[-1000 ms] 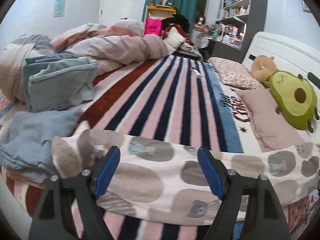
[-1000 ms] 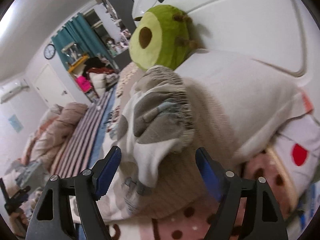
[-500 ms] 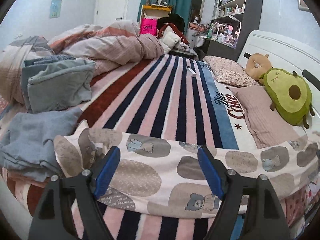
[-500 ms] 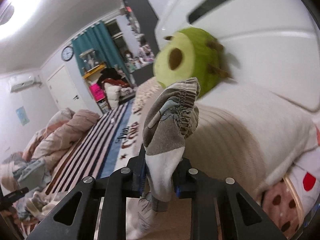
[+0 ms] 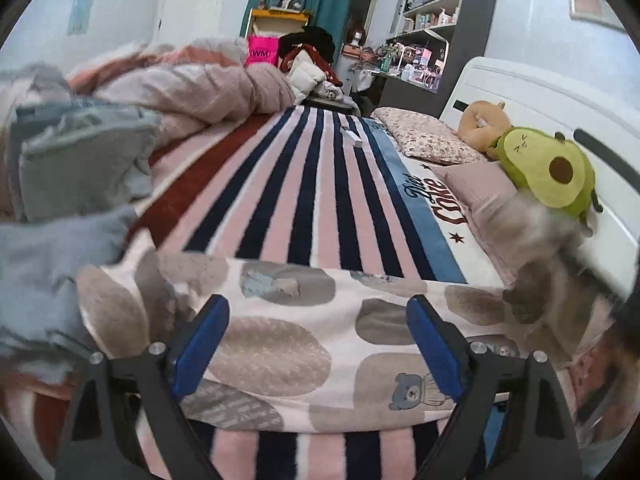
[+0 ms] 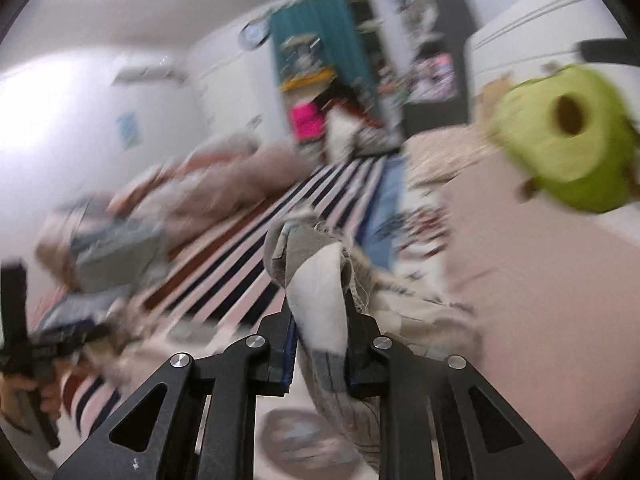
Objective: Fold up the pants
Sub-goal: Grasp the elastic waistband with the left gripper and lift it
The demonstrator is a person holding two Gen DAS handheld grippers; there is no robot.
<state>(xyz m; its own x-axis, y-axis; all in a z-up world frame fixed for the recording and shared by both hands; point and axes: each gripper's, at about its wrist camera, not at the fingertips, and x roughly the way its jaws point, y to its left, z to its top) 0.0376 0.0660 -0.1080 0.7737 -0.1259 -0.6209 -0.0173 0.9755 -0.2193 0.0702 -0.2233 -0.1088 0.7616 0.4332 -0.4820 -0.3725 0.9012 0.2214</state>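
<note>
The pants (image 5: pixel 304 344) are cream with grey-brown blobs and small bears. They lie across the near edge of the striped bed blanket (image 5: pixel 320 192). My left gripper (image 5: pixel 318 344) is open and hovers over the pants' left part. My right gripper (image 6: pixel 318 344) is shut on the pants' elastic waistband end (image 6: pixel 316 280) and holds it lifted above the bed. That lifted end shows blurred at the right of the left wrist view (image 5: pixel 536 272). The left gripper shows at the far left of the right wrist view (image 6: pixel 24 344).
Grey-blue folded clothes (image 5: pixel 80 160) and a pink duvet (image 5: pixel 208 84) lie at the left. A green avocado plush (image 5: pixel 548 168), pillows (image 5: pixel 476 184) and the white headboard (image 5: pixel 560 104) are at the right. Shelves (image 5: pixel 432 20) stand behind.
My right gripper closed on the waistband end, lifted it off the pillow and swung it leftward over the bed. My left gripper stayed open over the pants.
</note>
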